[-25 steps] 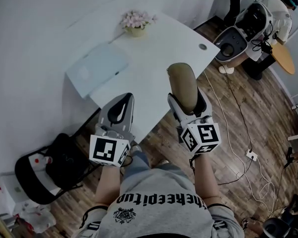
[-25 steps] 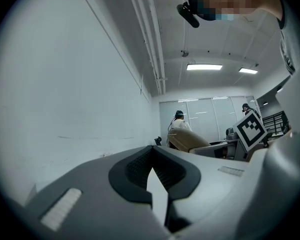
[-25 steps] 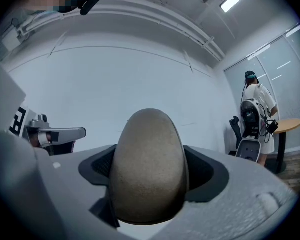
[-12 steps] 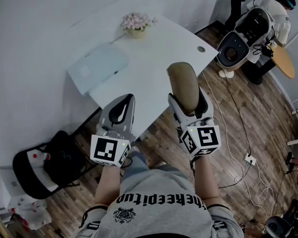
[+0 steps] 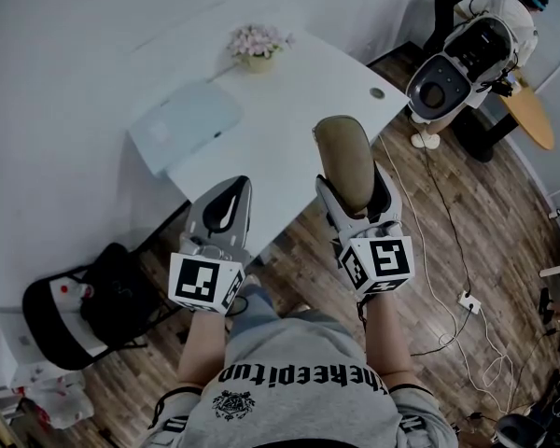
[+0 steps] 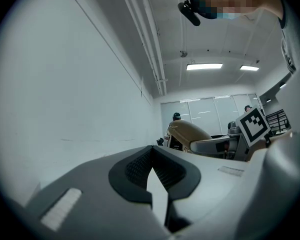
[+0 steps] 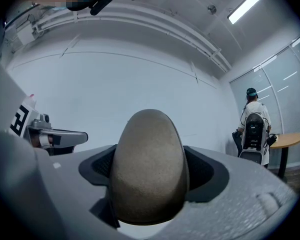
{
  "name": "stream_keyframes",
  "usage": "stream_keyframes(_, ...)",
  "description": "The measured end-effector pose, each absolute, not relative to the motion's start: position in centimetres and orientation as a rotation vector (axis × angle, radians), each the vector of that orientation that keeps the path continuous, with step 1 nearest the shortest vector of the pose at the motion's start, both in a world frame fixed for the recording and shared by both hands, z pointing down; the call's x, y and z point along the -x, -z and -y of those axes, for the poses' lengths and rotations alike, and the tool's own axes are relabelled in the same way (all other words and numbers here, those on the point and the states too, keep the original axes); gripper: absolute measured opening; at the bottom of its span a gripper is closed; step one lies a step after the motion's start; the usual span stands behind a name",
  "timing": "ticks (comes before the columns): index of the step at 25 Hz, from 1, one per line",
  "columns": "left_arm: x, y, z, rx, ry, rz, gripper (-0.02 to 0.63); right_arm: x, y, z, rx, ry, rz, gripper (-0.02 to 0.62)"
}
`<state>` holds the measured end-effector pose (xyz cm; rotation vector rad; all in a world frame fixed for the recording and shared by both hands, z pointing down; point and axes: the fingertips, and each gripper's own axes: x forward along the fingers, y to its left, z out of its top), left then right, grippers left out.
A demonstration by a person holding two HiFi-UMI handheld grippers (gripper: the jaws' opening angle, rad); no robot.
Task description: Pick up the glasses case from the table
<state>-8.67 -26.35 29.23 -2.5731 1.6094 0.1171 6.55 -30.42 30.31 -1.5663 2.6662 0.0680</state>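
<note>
My right gripper [image 5: 347, 187] is shut on the tan oval glasses case [image 5: 343, 161], held up above the near edge of the white table [image 5: 289, 110]. The case [image 7: 147, 166] fills the middle of the right gripper view, standing between the jaws and pointing upward. My left gripper [image 5: 224, 211] is shut and holds nothing; it hovers at the table's near edge, level with the right one. In the left gripper view its jaws meet with no gap, and the case [image 6: 190, 133] shows to the right beyond them.
A pale blue flat folder [image 5: 185, 124] and a small pot of pink flowers [image 5: 257, 45] lie on the table. A black bag on a chair [image 5: 93, 311] stands at the lower left. Cables [image 5: 448, 250] run over the wood floor; a person with equipment [image 5: 476, 45] is at the far right.
Both grippers and the case keep their pose. The head view has shifted slightly, and the person with equipment at the far right has moved a little.
</note>
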Motion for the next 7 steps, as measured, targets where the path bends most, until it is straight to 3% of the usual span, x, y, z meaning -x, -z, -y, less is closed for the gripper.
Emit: stream_keyframes(7,8.86,-29.17,26.23,2.566,-0.114,-1.625,0.018,-6.46,-30.06,30.36,1.554,-0.079,-2.665,0.391)
